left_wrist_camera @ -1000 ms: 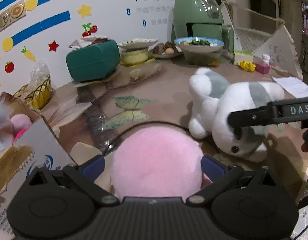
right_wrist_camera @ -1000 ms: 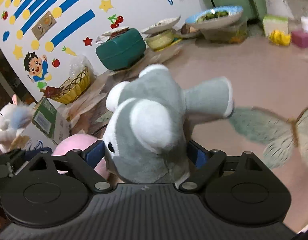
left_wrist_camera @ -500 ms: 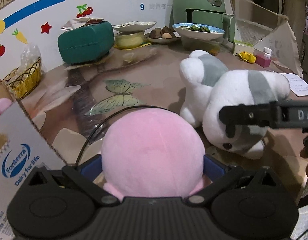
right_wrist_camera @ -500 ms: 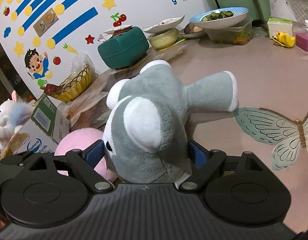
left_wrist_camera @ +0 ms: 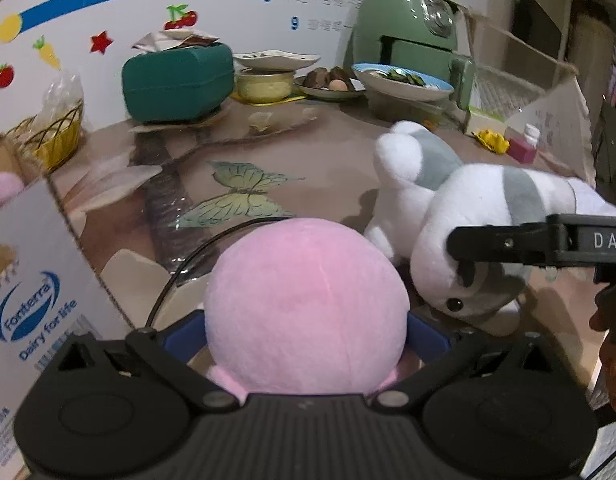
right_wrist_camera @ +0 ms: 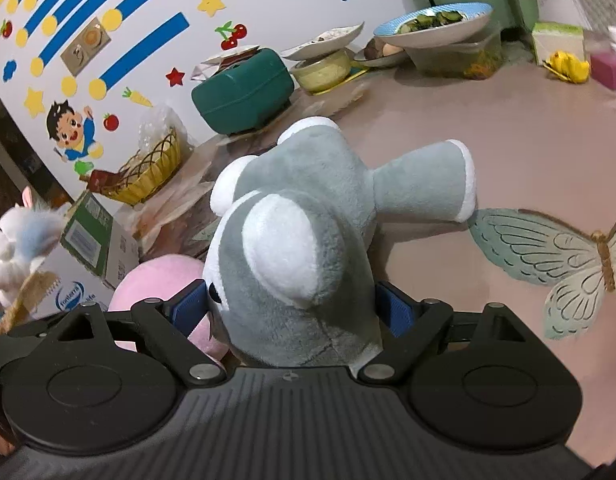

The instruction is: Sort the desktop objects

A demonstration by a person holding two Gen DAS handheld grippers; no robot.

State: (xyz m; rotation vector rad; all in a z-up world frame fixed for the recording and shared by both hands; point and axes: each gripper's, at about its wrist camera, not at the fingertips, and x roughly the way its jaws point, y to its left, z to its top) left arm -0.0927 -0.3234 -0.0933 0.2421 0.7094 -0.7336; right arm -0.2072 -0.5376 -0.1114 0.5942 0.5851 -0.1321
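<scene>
My left gripper (left_wrist_camera: pixel 305 334) is shut on a round pink plush toy (left_wrist_camera: pixel 303 304), held just above the table beside a cardboard box (left_wrist_camera: pixel 31 280) on the left. My right gripper (right_wrist_camera: pixel 293 310) is shut on the head of a grey-and-white plush cat (right_wrist_camera: pixel 308 216), whose body and leg stretch out in front. In the left wrist view the cat (left_wrist_camera: pixel 468 216) lies to the right of the pink toy, with the right gripper's black finger (left_wrist_camera: pixel 508 244) across its head. The pink toy (right_wrist_camera: pixel 159 284) shows left of the cat in the right wrist view.
The cardboard box (right_wrist_camera: pixel 91 240) holds a white plush rabbit (right_wrist_camera: pixel 15 240). At the back stand a yellow wire basket (left_wrist_camera: pixel 55 136), a teal case (left_wrist_camera: pixel 177 80), bowls and plates of food (left_wrist_camera: pixel 400 80), a green air fryer (left_wrist_camera: pixel 408 32) and a pink bottle (left_wrist_camera: pixel 524 146).
The left gripper has lifted slightly and moved forward with the pink toy. The right gripper has kept its grip on the cat and shifted a little toward the box.
</scene>
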